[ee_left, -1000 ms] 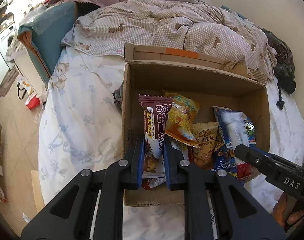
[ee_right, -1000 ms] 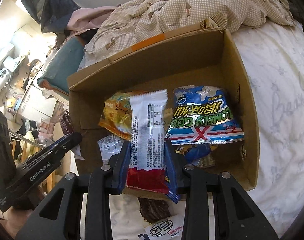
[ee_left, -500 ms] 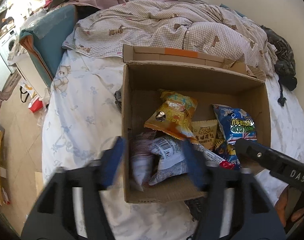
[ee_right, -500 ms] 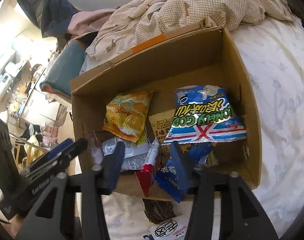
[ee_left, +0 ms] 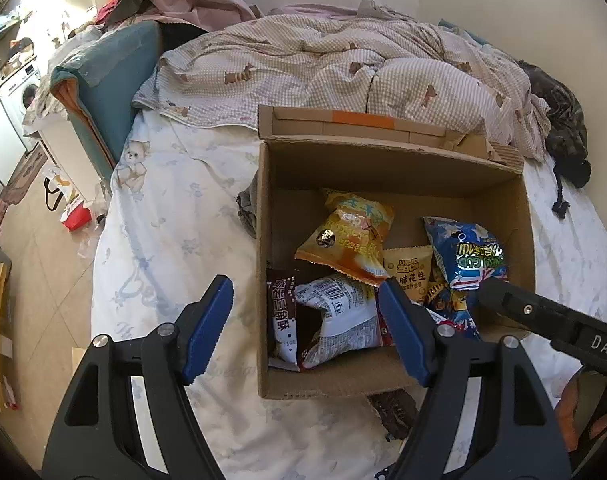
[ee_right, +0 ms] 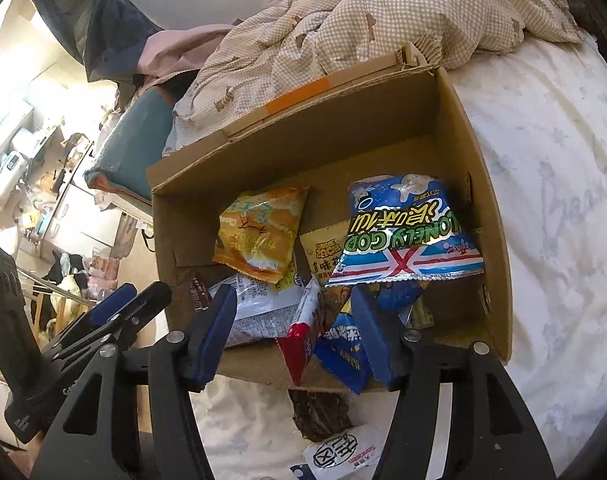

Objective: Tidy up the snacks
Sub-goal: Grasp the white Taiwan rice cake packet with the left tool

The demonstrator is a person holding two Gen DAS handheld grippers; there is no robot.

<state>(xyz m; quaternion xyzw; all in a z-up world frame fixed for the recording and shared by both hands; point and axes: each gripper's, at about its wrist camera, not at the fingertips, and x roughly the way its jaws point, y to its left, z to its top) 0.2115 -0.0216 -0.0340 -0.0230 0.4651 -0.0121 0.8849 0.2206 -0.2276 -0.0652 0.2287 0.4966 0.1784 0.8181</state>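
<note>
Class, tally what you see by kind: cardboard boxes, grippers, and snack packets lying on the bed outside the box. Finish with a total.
Cardboard box: 1
Grippers: 2 (left gripper, right gripper)
Packets outside the box: 2 (dark brown packet, white packet)
Total: 5

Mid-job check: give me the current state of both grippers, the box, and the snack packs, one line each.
left gripper: open, jaws just opened, holding nothing
right gripper: open, jaws just opened, holding nothing
cardboard box: open-topped, flaps out, on the bed
brown packet: released, lying in the box
red-and-white packet: released, leaning inside the box
dark packet: outside the box, on the sheet
</note>
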